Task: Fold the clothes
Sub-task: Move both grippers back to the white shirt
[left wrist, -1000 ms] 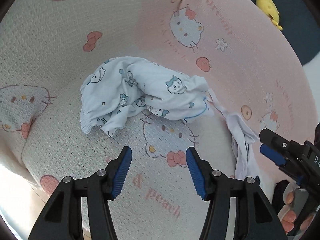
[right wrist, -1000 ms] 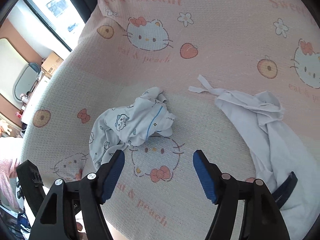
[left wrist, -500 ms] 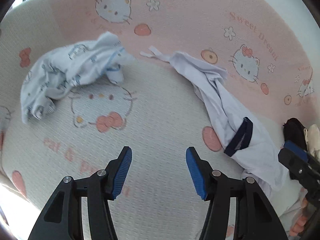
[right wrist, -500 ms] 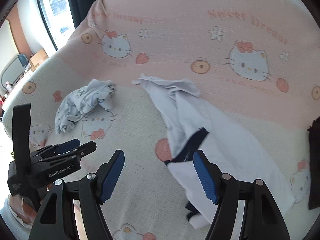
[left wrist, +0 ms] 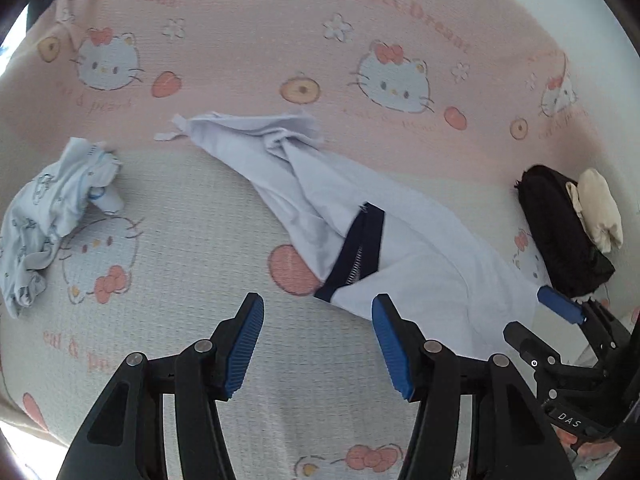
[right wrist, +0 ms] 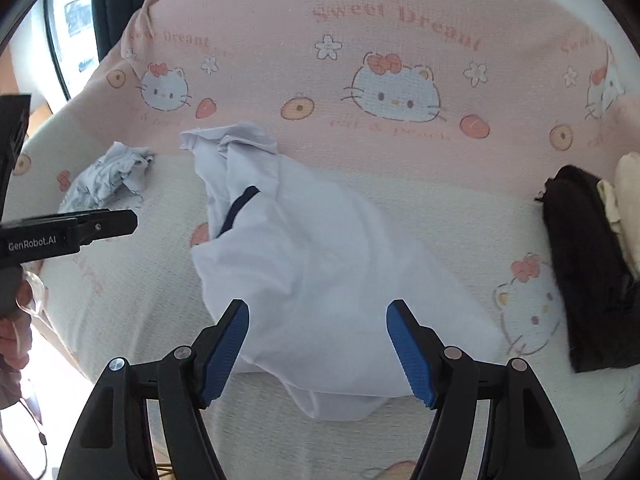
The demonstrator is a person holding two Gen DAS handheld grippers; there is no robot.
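Note:
A white garment with a dark zipped collar (left wrist: 400,240) (right wrist: 320,264) lies rumpled across the middle of the sofa seat. My left gripper (left wrist: 318,320) hangs open just in front of its collar end, nothing between its blue pads. My right gripper (right wrist: 318,328) is open above the garment's lower part, cloth showing under the gap but not pinched. A small pale blue printed garment (left wrist: 52,208) (right wrist: 108,176) sits crumpled at the left. The right gripper (left wrist: 560,310) also shows at the right edge of the left wrist view.
The sofa wears a pink and cream cartoon-cat cover (left wrist: 360,40) (right wrist: 400,32). A black garment (left wrist: 564,228) (right wrist: 592,264) with a cream one (left wrist: 600,208) on it lies at the right end. A window (right wrist: 76,28) is at the far left.
Both views have swept to the right along the sofa. The blue printed garment slid from centre to the left edge, and the white garment now lies under both grippers. The black pile came into view.

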